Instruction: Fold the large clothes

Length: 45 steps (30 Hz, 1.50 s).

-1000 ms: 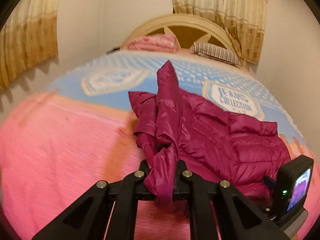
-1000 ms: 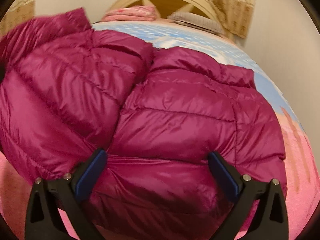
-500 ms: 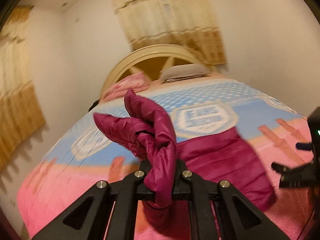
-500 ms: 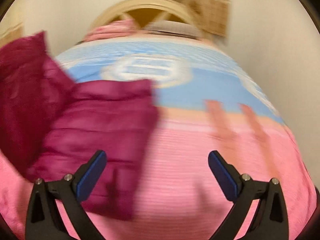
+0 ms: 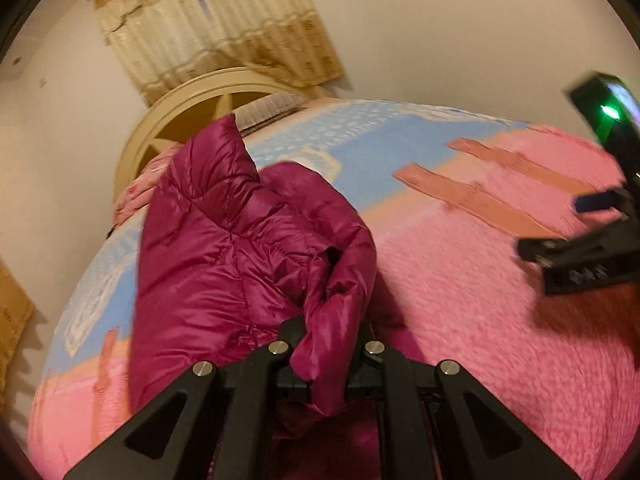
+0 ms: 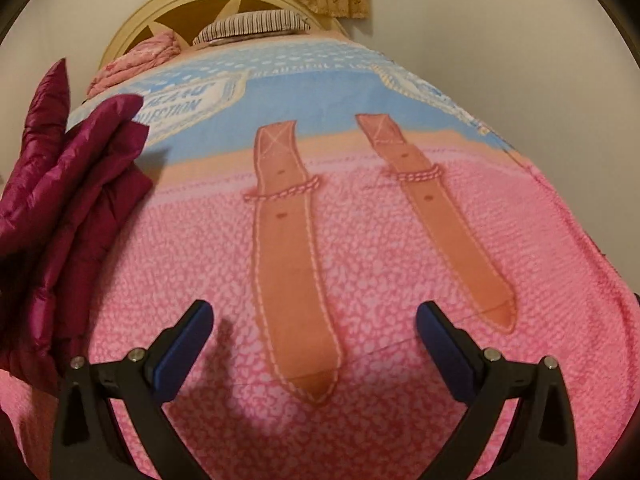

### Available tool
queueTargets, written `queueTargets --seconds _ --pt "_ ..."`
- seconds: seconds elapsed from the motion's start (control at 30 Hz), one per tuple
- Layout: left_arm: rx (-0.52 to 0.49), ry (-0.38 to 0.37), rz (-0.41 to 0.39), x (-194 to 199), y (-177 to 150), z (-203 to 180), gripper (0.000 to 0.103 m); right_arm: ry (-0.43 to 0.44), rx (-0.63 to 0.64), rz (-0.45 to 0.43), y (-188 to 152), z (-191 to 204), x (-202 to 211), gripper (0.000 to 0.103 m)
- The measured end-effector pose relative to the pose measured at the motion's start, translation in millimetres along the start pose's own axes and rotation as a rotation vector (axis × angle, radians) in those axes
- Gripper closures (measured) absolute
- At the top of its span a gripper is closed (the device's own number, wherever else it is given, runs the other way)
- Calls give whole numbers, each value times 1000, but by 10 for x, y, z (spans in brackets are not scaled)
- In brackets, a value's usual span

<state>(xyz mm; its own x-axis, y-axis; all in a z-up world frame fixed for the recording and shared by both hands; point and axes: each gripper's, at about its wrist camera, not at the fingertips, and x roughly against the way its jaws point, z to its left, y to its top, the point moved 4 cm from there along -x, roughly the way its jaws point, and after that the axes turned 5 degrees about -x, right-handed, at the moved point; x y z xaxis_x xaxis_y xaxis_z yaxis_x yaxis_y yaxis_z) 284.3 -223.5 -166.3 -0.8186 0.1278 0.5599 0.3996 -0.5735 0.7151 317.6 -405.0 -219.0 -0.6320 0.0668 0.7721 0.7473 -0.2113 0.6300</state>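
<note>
Left wrist view is filled mostly by the bed (image 5: pixel 500 320), covered w/ a blanket (image 5: pixel 480 280) that is pink at the near end and blue toward the headboard (image 5: pixel 172 120); two tan strap prints are seen across the pink/blue border. Curtains (image 5: pixel 224 32) are hung on the wall behind the headboard. A striped pillow (image 6: pixel 256 24) is laid at the head end, w/ a pink folded cloth (image 6: pixel 136 56) beside it toward the bed's left edge.

The magenta puffer jacket (image 5: pixel 224 264) is bunched up along the left side of the bed, approx. mid-length, partly lifted off the blanket. In the right wrist view its quilted fabric (image 6: pixel 68 184) is seen at the left edge only, over the pink/blue border.

A fold of the jacket is pinched by the left gripper (image 5: pixel 326 356), fingers pressed together on the fabric, which hangs down between them. The right gripper (image 6: pixel 314 336) is held over the pink near part of the blanket, well apart from the jacket; its blue-padded fingers (image 6: pixel 184 340) are spread wide w/ nothing between them. It is also seen, blurred, at the right edge of the left wrist view (image 5: pixel 580 256).
</note>
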Motion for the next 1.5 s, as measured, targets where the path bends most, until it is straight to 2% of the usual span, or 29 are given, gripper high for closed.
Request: queueTargets --seconds 0.1,0.23,0.27,0.3,0.33,0.37,0.4,0.47,0.6,0.67,0.77,0.83,0.87,1.03,1.13,1.27,1.33,1.4,1.5 --pt "-10 -8 -4 50 -32 -6 91 6 -11 9 -37 -5 -52 0" --pt "44 -21 -5 251 59 145 84 -3 -5 6 -34 -7 -88 0" --pt "45 -8 -17 328 114 166 75 -3 -4 7 -34 -6 -95 0" --pt "48 -2 -30 402 136 187 56 -2 -5 7 -32 -13 -108 0" --pt "54 3 -50 503 154 209 41 -3 -5 7 -31 -12 -106 0" --pt "68 19 -87 651 168 284 16 -3 -4 8 -34 -22 -111 0" --pt "85 31 -123 770 159 353 11 -5 -3 8 -36 -23 -108 0" --pt "103 31 -149 911 139 487 10 -10 0 12 -39 -28 -104 0" --pt "155 46 -129 964 43 813 10 -15 9 22 -30 -22 -101 1" --pt "185 104 -99 885 -40 1036 10 -4 -3 19 10 -12 -52 12" --pt "285 223 23 577 -242 1516 10 25 -11 1 154 86 92 27" --pt "372 274 112 355 -351 1825 10 24 10 -26 311 241 182 28" --pt "418 287 146 249 -391 1985 10 27 19 -34 377 314 210 28" --pt "621 305 215 -117 -546 2517 10 63 65 -129 885 943 511 29" --pt "688 318 253 -288 -595 2647 10 97 96 -191 1140 1386 717 29" --pt "751 309 297 -515 -569 2644 10 154 97 -223 1361 1970 811 38" --pt "757 307 300 -562 -532 2618 10 213 81 -199 1404 2216 716 42" --pt "746 310 283 -581 -484 2603 10 230 73 -182 1414 2356 548 42" --pt "722 295 249 -641 -389 2570 10 252 55 -129 1342 2371 251 46"
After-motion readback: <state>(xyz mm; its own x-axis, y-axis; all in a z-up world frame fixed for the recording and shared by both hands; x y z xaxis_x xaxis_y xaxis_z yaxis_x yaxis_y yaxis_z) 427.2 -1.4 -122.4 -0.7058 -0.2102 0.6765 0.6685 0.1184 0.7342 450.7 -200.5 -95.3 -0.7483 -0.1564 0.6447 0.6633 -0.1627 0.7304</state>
